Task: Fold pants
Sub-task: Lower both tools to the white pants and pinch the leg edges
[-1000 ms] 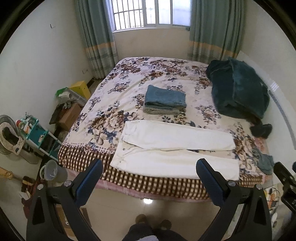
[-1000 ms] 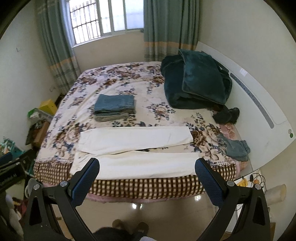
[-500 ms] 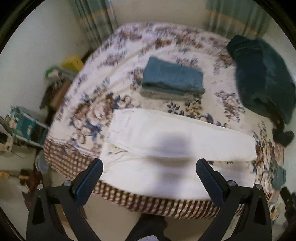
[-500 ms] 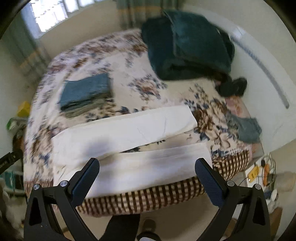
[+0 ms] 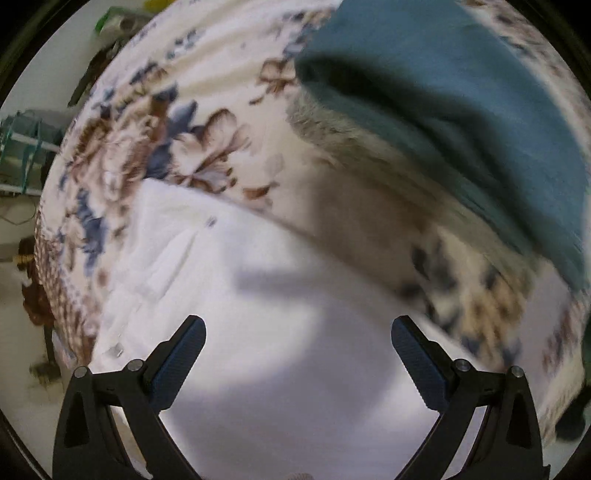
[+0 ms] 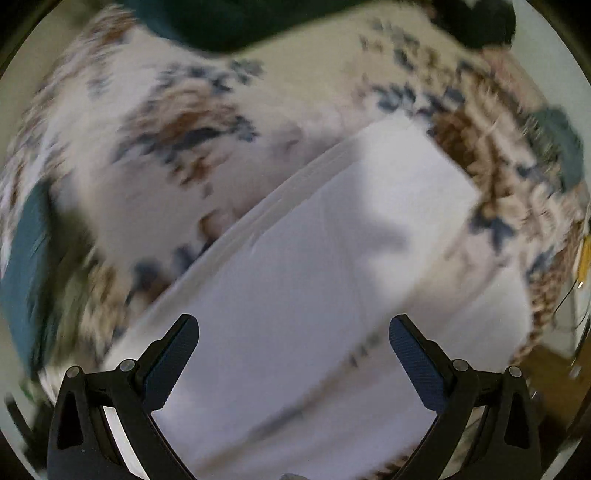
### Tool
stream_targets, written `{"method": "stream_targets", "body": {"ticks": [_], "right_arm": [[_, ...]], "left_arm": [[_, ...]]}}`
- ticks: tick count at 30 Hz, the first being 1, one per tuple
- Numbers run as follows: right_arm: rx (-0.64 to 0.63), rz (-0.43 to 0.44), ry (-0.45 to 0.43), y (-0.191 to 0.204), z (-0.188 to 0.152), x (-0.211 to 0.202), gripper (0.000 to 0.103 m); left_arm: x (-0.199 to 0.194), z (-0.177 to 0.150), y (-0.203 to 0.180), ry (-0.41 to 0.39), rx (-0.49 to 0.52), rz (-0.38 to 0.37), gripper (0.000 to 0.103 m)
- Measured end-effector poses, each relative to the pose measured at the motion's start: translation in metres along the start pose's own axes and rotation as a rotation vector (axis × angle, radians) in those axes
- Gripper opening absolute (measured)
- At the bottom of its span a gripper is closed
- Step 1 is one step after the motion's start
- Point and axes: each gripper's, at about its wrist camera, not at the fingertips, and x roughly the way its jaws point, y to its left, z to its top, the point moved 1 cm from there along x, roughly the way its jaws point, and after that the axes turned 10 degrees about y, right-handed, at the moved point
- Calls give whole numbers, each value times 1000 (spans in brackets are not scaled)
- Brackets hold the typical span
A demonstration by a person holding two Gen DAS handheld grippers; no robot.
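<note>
left wrist view is blurred, but the main things can be read. nearest to the camera, the left gripper point(image 5: 297, 338) has its two fingers wide apart, and nothing is between them. it is above the white pants point(image 5: 258, 332), which lie flat on the bed point(image 5: 122, 147). whether a fingertip touches the cloth i cannot tell. the upper edge of the pants runs slanting across the flowered bedsheet, and a grey shadow falls on the cloth just beyond the gripper. beyond the pants, further up the bed, is a pile of folded clothes point(image 5: 461, 122), blue-green on top and grey under it, near the pants but apart from them. past the bed's left edge a teal rack point(image 5: 22, 144) stands on the floor.

right wrist view is blurred too. the right gripper point(image 6: 293, 334) also has its fingers spread apart and holds nothing. it is over one white leg of the pants point(image 6: 332, 258), which stretches from the gripper away toward the upper right and ends in a straight hem. the second leg lies to the right of the first. beyond the pants, at the far side of the bed point(image 6: 147, 122), is a dark green blanket point(image 6: 229, 22).
</note>
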Motion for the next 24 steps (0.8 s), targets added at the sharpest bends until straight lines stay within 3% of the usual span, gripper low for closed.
{"method": "stream_targets", "body": {"ticks": [4,8,10,11,12,13,14,16,18,19,24], "right_arm": [[174,68,28,-7,58,63,103],[317,102,72,-16,86,106,103],[344,93,73,-17,91,116,103],[354,87,70,-16,92,118,102],[359,74,66,-15,94,120,96],[363,59,65,-15,94,120,83],[362,44,61,-15,93,119,75],[349,31,55,-15,90,116,36],[333,63,62,-15,89,114,14],[322,76,66,-15,88,113,10],[211,118,20,-15,75,87,4]], "left_arm": [[44,38,-4,52,-73,27,103],[63,46,6,77,-164,-11,103],[57,42,7,47,-188,-27,98],[50,37,8,18,-203,-22,84],[43,33,10,-14,-209,-25,50],[34,28,11,-45,-207,-33,32],[26,23,13,-59,-203,-33,21],[16,14,18,-73,-199,-94,6],[1,0,27,-107,-191,-148,4],[-8,-8,31,-122,-182,-159,4],[-61,-58,59,-198,-171,-248,4]]}}
